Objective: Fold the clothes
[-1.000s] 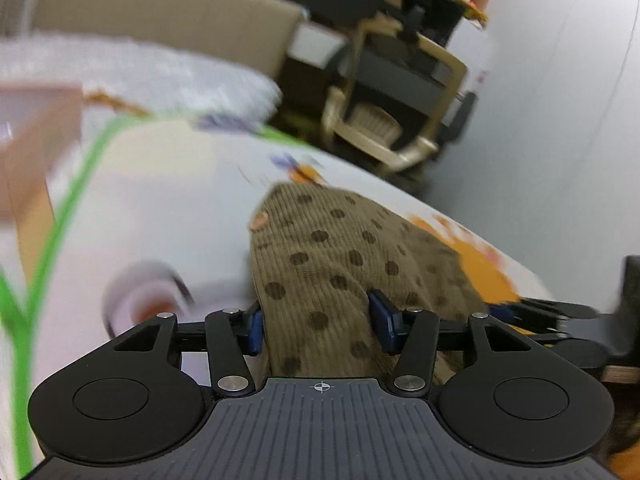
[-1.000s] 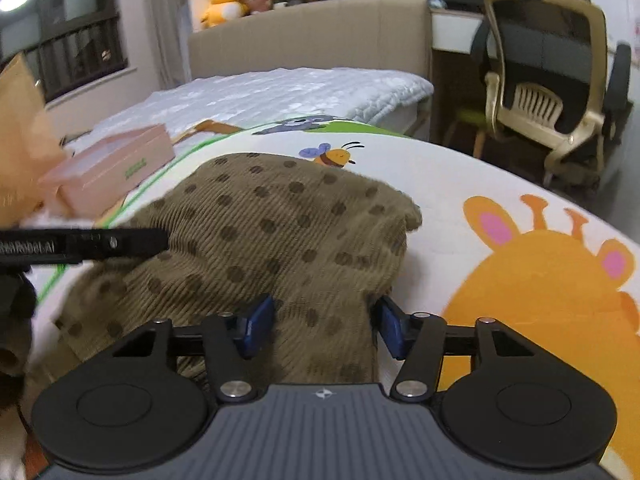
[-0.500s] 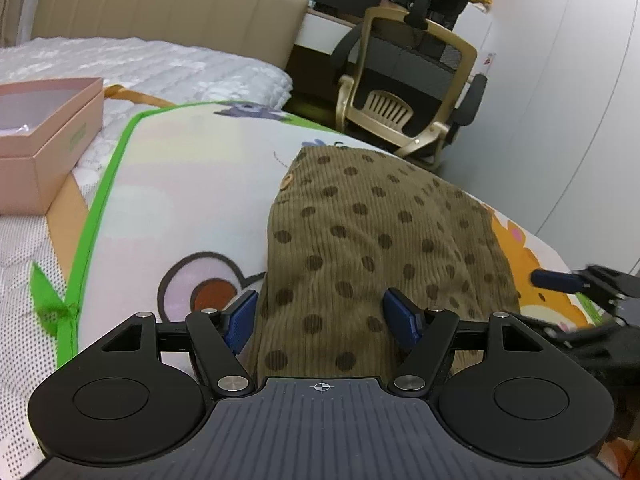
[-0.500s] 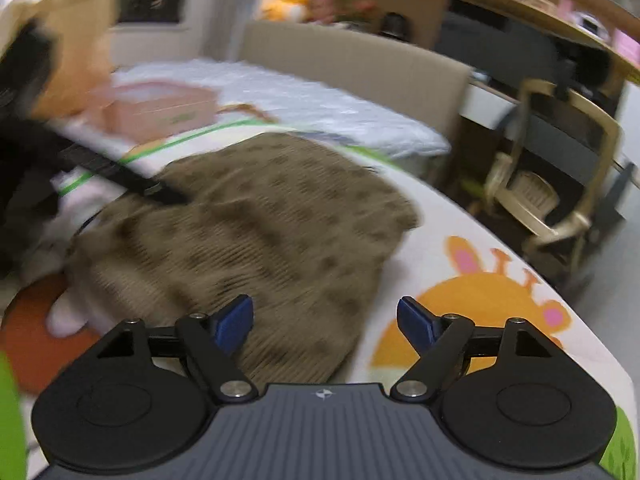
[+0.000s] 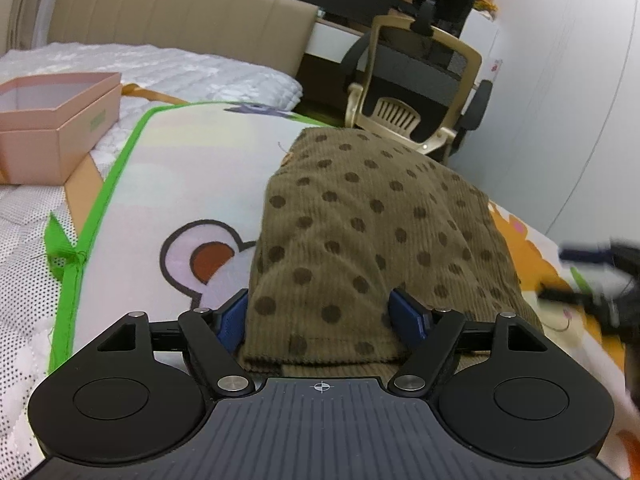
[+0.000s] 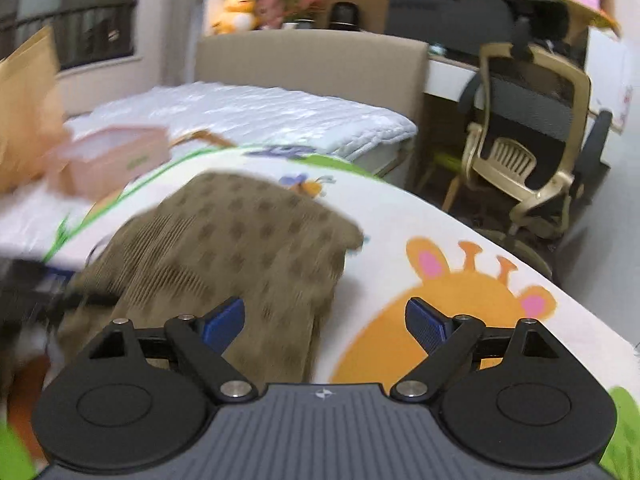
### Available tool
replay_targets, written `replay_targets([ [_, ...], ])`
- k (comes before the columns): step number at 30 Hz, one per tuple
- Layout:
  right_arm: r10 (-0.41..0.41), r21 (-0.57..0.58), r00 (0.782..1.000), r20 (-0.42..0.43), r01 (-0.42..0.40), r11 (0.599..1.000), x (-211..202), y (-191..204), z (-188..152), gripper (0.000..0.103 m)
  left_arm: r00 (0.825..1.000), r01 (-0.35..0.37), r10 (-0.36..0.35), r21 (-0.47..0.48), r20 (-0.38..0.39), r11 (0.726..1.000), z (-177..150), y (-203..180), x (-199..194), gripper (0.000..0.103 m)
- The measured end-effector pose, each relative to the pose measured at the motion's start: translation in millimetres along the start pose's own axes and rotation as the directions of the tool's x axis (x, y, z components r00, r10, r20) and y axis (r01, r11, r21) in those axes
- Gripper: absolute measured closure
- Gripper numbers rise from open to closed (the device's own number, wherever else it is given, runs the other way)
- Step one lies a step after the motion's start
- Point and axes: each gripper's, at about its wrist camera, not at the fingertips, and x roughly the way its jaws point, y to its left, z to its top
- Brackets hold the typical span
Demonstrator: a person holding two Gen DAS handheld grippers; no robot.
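Observation:
A folded olive-brown corduroy garment with dark dots [image 5: 360, 220] lies on a cartoon-printed mat [image 5: 180, 168]. My left gripper [image 5: 322, 314] sits low at the garment's near folded edge. Its jaws are opening, with the cloth between the blue pads [image 5: 234, 320] and no clear pinch. My right gripper [image 6: 324, 318] hovers over the garment's [image 6: 240, 232] right edge and the mat's orange giraffe. Its jaws are opening wide and grip nothing. Each gripper shows only as a dark blur in the other view, the right [image 5: 592, 280] and the left [image 6: 48, 292].
An open pink box [image 5: 52, 120] rests on the white quilt to the left of the mat's green border. A gold-framed office chair [image 6: 528, 160] stands past the mat's far right edge. A beige headboard [image 6: 312, 60] is behind.
Both grippers' jaws have spread wider around the cloth. The right gripper has lifted and drawn back off the garment, and its view has swung right.

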Motion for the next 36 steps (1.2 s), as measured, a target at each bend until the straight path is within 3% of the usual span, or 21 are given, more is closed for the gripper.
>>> replay_targets([
  [3,0.040,0.062,0.999,0.006,-0.041,0.997,37.0,14.0,29.0,0.021,1.000,0.011,-0.011,-0.027,0.008,1.000,-0.4,4.1,-1.5,0.019],
  [5,0.061,0.039,0.998,0.023,-0.062,0.997,56.8,34.2,46.0,0.021,0.999,0.034,-0.032,-0.062,0.019,0.997,-0.6,10.0,-2.6,0.012],
  [8,-0.008,-0.040,0.999,-0.038,0.006,0.999,99.7,57.7,60.2,0.021,0.997,0.071,-0.067,-0.107,0.039,0.992,-1.4,17.9,-4.9,0.010],
  [11,-0.107,-0.149,0.994,-0.028,0.102,0.984,125.8,66.4,60.6,0.016,0.995,0.097,-0.091,-0.126,0.051,0.987,-2.1,21.8,-7.0,0.010],
  [15,-0.036,-0.018,0.999,0.006,0.036,0.999,94.3,41.2,62.0,0.016,0.992,0.119,-0.112,-0.145,0.056,0.982,-2.0,25.4,-7.2,0.009],
  [18,-0.078,-0.013,0.997,-0.009,0.078,0.997,69.0,27.3,42.1,0.016,0.989,0.144,-0.135,-0.191,0.058,0.971,-0.9,33.1,-5.1,0.009],
  [20,-0.190,-0.110,0.980,-0.056,0.183,0.977,73.3,25.3,23.5,0.016,0.987,0.157,-0.147,-0.216,0.061,0.964,-0.8,37.4,-4.2,0.009],
  [22,-0.303,-0.193,0.950,-0.073,0.285,0.939,81.3,18.5,5.9,0.016,0.987,0.158,-0.148,-0.222,0.062,0.962,-0.8,38.5,-3.9,0.009],
  [25,-0.377,-0.143,0.923,-0.082,0.363,0.921,76.4,-4.1,-3.5,0.016,0.988,0.149,-0.139,-0.208,0.064,0.967,-1.0,36.0,-4.5,0.009],
  [28,-0.282,-0.050,0.959,-0.042,0.280,0.959,41.2,-11.8,-12.0,0.016,0.986,0.162,-0.149,-0.236,0.073,0.958,-1.3,40.8,-4.2,0.009],
  [31,-0.136,-0.105,0.990,0.026,0.138,0.985,-1.4,12.6,-23.5,0.020,0.984,0.175,-0.158,-0.262,0.084,0.949,-1.5,46.4,-3.9,0.009],
  [33,-0.065,-0.196,0.997,0.038,0.071,0.978,-23.7,41.4,-34.4,0.046,0.983,0.181,-0.161,-0.270,0.092,0.946,-1.7,47.8,-4.2,0.009],
  [35,-0.009,-0.251,1.000,0.013,0.012,0.968,-34.2,64.3,-42.8,0.059,0.982,0.182,-0.159,-0.286,0.101,0.941,-1.9,50.3,-5.0,0.009],
  [36,0.011,-0.270,1.000,0.005,-0.009,0.963,-37.3,73.3,-45.8,0.059,0.983,0.177,-0.151,-0.295,0.107,0.939,-1.9,51.7,-6.9,0.010],
])
